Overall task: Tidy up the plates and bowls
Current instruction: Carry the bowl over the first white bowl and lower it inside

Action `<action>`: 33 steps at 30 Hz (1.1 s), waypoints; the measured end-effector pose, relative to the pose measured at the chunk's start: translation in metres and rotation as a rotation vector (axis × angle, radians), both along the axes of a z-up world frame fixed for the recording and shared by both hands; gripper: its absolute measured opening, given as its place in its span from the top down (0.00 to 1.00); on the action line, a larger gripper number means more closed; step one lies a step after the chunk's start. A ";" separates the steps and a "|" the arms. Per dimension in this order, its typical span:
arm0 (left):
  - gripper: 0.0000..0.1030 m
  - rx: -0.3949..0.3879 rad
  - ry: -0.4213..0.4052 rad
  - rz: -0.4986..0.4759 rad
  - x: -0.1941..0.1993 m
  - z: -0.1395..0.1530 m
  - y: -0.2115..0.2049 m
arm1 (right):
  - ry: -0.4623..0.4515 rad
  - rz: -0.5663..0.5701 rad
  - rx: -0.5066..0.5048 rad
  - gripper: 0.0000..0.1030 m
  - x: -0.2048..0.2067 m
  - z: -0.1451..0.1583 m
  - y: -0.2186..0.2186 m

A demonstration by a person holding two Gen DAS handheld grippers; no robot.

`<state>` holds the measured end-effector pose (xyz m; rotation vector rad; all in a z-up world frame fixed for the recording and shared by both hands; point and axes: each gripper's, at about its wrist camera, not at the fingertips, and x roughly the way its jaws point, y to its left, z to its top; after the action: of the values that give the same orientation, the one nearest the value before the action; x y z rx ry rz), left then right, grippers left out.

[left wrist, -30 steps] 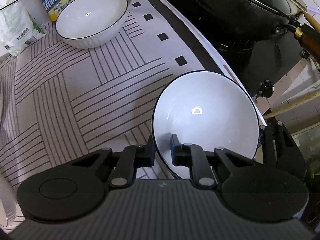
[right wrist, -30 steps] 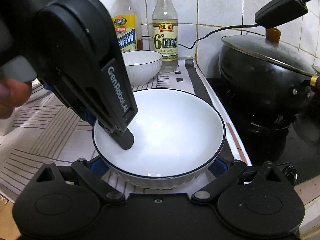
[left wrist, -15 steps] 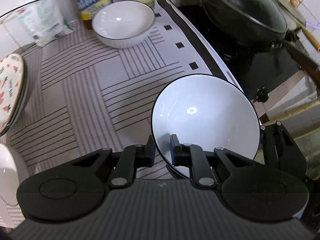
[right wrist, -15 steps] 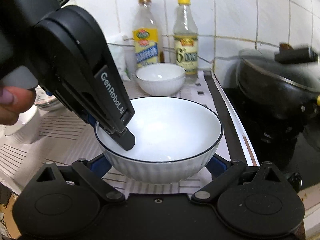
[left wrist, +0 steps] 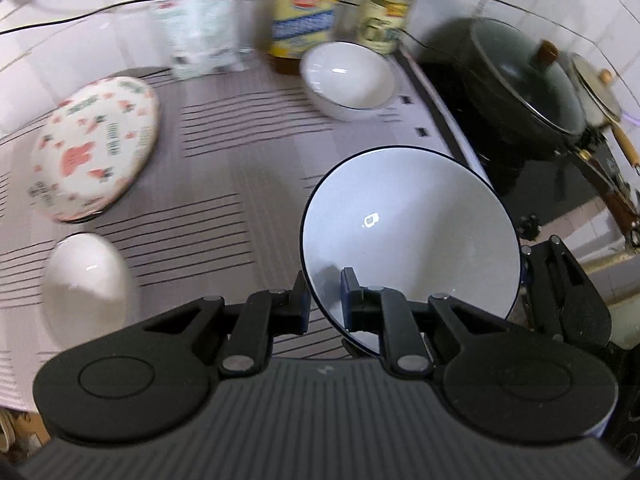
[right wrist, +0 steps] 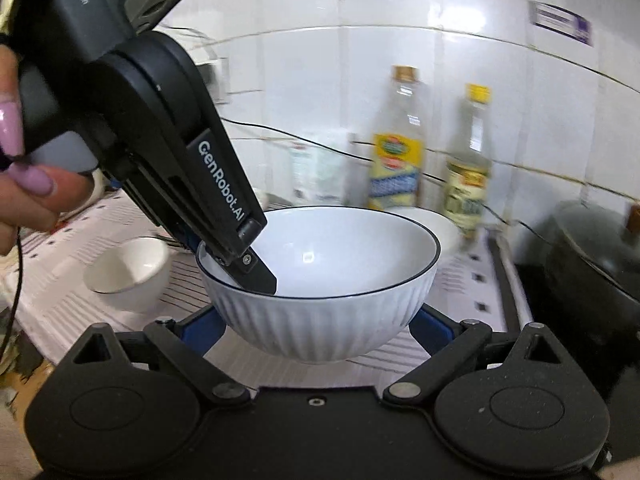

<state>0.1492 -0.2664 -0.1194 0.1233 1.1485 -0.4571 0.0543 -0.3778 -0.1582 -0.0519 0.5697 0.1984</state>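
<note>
A white ribbed bowl [left wrist: 408, 232] with a dark rim hangs tilted above the striped mat [left wrist: 224, 184]. My left gripper [left wrist: 324, 284] is shut on its near rim, one finger inside and one outside. In the right wrist view the same bowl [right wrist: 320, 320] sits between the blue pads of my right gripper [right wrist: 316, 328], which press on its ribbed sides, while the left gripper [right wrist: 256, 276] comes down from the upper left onto the rim. A second matching bowl [left wrist: 348, 76] stands at the back of the mat, partly hidden in the right wrist view.
A patterned plate [left wrist: 92, 148] and a small white bowl [left wrist: 86, 280] lie at the left. Two bottles [left wrist: 304, 12] [left wrist: 386, 8] and a white bag [left wrist: 196, 24] line the tiled wall. A lidded black wok [left wrist: 524, 84] sits on the stove at the right.
Both grippers have risen with the bowl held between them. The mat has dropped away, and the patterned plate and small white bowl have come into view at the left.
</note>
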 end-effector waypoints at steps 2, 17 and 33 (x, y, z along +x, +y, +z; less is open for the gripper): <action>0.87 0.012 -0.007 0.028 0.000 0.004 0.018 | -0.003 0.046 0.014 0.03 0.006 0.004 0.011; 0.87 0.058 -0.044 0.234 0.005 0.019 0.114 | 0.012 0.322 0.050 0.03 0.041 0.013 0.088; 0.83 0.135 0.017 0.396 0.033 -0.027 0.185 | 0.107 0.482 0.063 0.03 0.088 -0.023 0.167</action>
<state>0.1819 -0.0817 -0.1461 0.0078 1.1856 -0.0295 0.1423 -0.2107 -0.1815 -0.1181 0.6511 0.6910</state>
